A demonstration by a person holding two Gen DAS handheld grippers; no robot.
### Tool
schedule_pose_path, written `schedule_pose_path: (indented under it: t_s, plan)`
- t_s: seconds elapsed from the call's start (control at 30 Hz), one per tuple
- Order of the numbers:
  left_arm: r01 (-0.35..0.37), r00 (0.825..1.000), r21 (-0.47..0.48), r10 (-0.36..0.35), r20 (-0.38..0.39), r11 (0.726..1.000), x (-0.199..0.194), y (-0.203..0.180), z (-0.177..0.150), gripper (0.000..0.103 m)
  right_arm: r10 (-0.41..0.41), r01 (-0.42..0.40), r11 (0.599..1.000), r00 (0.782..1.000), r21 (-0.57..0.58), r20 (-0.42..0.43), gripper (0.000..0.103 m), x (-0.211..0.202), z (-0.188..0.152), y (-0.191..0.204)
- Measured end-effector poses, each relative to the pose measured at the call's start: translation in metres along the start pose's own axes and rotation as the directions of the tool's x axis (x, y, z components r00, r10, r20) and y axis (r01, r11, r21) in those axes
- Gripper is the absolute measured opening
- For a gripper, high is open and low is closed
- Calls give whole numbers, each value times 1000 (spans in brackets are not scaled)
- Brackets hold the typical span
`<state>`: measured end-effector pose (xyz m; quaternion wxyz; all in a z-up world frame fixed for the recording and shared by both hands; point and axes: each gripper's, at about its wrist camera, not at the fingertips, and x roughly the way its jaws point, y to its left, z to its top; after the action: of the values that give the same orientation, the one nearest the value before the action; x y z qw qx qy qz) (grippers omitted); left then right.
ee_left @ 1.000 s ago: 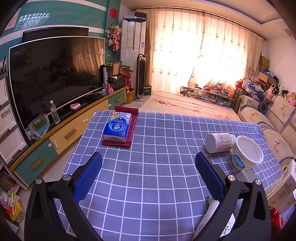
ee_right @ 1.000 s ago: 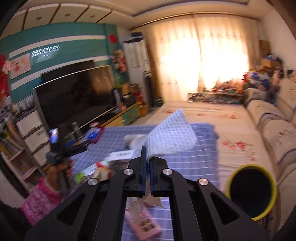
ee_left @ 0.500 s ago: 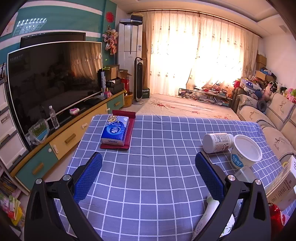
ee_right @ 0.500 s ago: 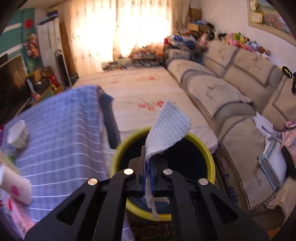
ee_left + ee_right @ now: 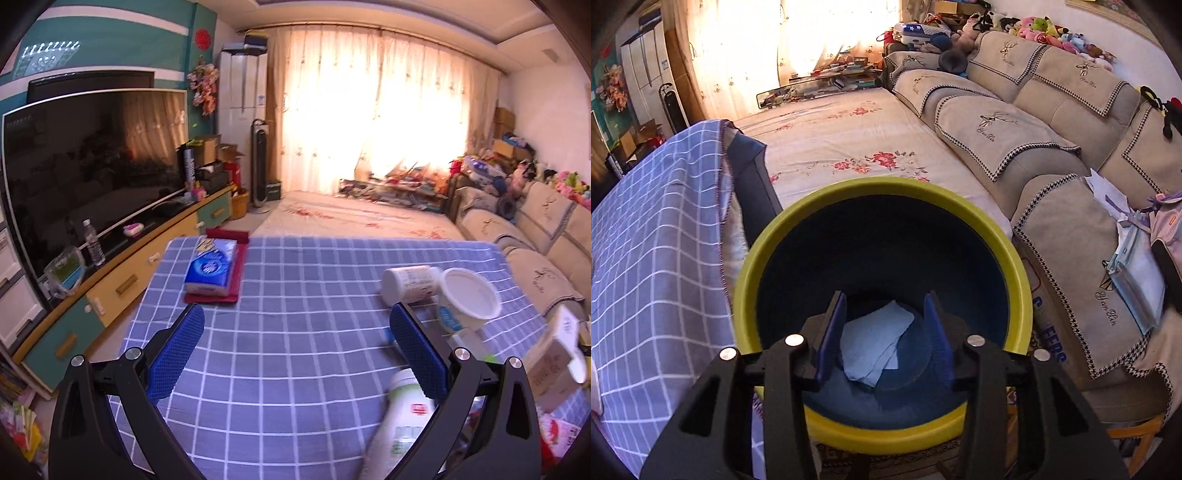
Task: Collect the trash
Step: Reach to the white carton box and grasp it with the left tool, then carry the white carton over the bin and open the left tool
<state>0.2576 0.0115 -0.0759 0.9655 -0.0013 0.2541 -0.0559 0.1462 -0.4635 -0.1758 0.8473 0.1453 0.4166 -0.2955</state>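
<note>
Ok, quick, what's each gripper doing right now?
Left gripper: open, holding nothing.
Right gripper: jaws just opened, empty; paper towel lies in the bin.

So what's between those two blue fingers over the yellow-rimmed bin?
Nothing is held: the right gripper has just been opening. In the right wrist view, the gap shows the paper towel lying on the bottom of the bin.

In the left wrist view, lower right, a white bottle (image 5: 400, 421) lies blurred, its label unreadable, partly hidden behind the left gripper's finger (image 5: 421, 354). A carton (image 5: 554, 362) at the right edge is blurred and cut off. In the right wrist view, the bin (image 5: 1015, 258) has its near rim hidden by the gripper's body
</note>
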Motion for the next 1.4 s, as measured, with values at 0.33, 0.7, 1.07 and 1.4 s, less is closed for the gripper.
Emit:
schedule_pose_path:
  t_s: [0.33, 0.7, 1.07, 1.4]
  plan:
    - [194, 980, 119, -197, 18, 974, -43, -50, 13, 99, 62, -61, 997, 998, -56, 21, 47, -26, -13, 20]
    - [500, 865, 331, -451, -218, 800, -42, -142, 17, 99, 104, -102, 993, 994, -67, 22, 48, -36, -18, 26]
    - [546, 836, 425, -436, -333, 722, -9, -178, 7, 64, 123, -122, 991, 992, -53, 12, 48, -29, -20, 20]
    - [565, 823, 408, -458, -335, 717, -19, -177, 18, 31, 139, -138, 989, 990, -50, 25, 48, -34, -23, 18]
